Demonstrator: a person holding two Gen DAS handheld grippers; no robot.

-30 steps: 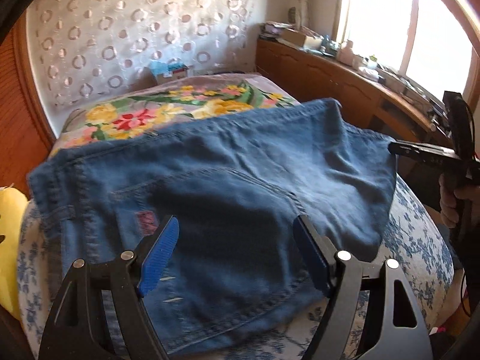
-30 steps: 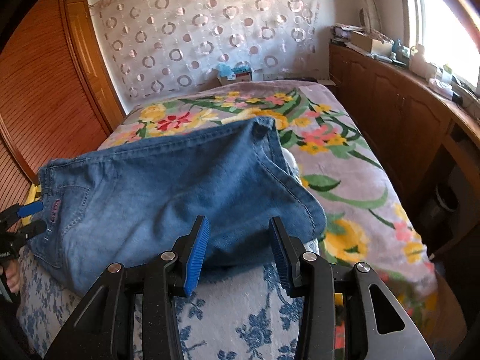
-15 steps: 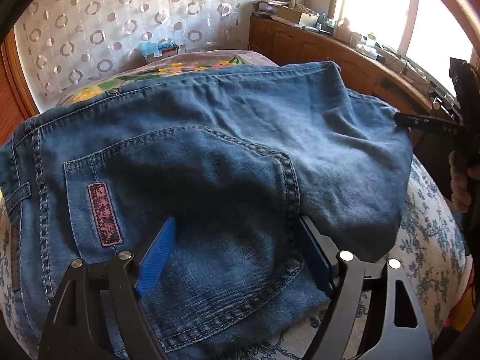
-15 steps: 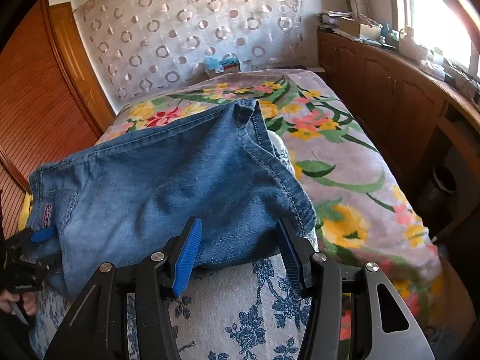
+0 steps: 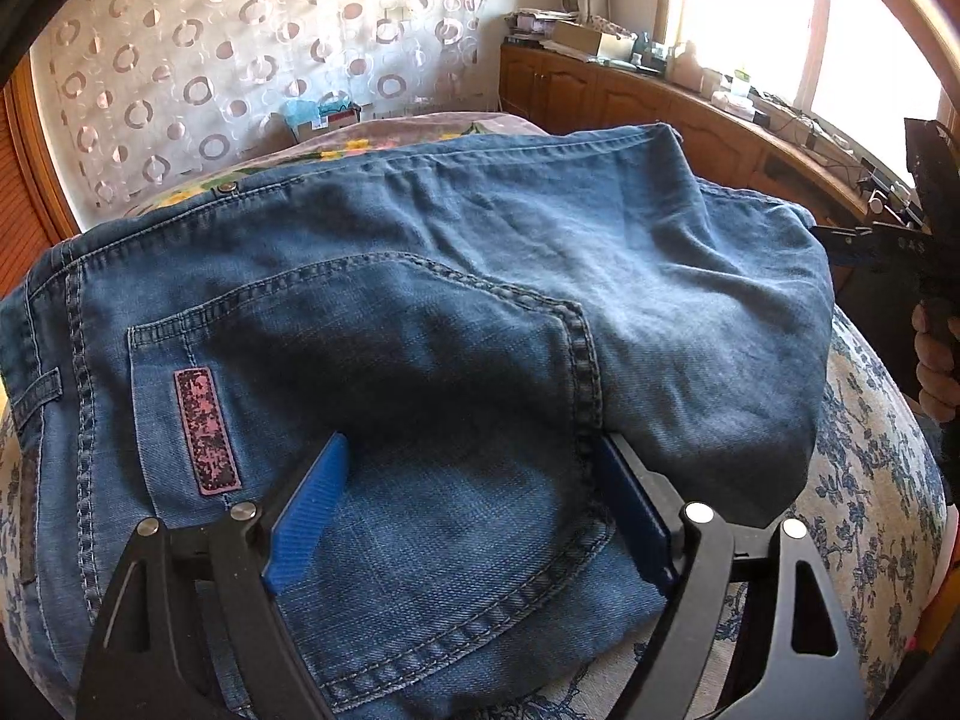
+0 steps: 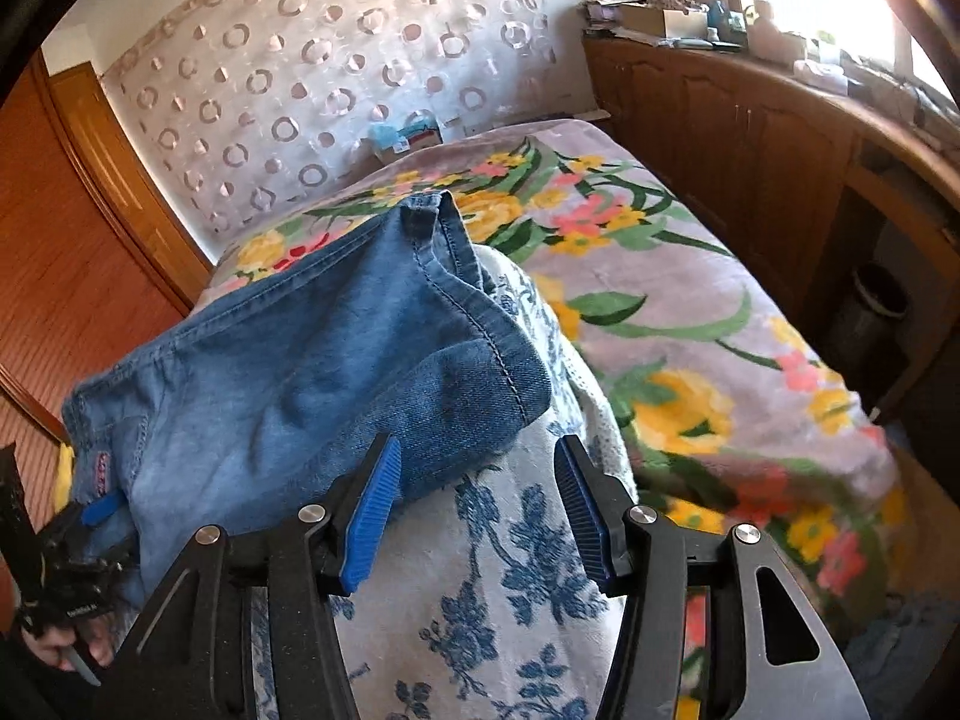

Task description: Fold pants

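**Left wrist view: jaws spread over folded jeans, right gripper off the cloth**

Left wrist view: left gripper [image 5: 468,510] low over the pants [image 5: 420,324], jaws spread wide and opening. Back pocket [image 5: 384,396] denim sits between the blue pads [image 5: 309,516]; right pad partly tucked under a fold by the pocket seam. Pads not pressing in on the cloth. Dark red patch [image 5: 207,432] on pocket, left of the left pad. Metal button [image 5: 227,186] at the far waistband edge.

Pants folded into a broad bundle, lying across a blue floral cushion [image 5: 864,480] on the bed. Flowered blanket [image 6: 690,312] covers the bed beyond it.

Right wrist view: right gripper [image 6: 474,498] jaws about half spread, nothing pinched. Left pad touches or just overlaps the near hem of the pants [image 6: 312,372]; right pad over bare cushion [image 6: 498,588]. Only cushion fabric shows between the pads.

Each gripper shows at the edge of the other's view, with a hand [image 5: 936,360] on its grip. Wooden cabinets [image 6: 750,138] along the right side, circle-pattern curtain [image 6: 312,60] behind the bed.
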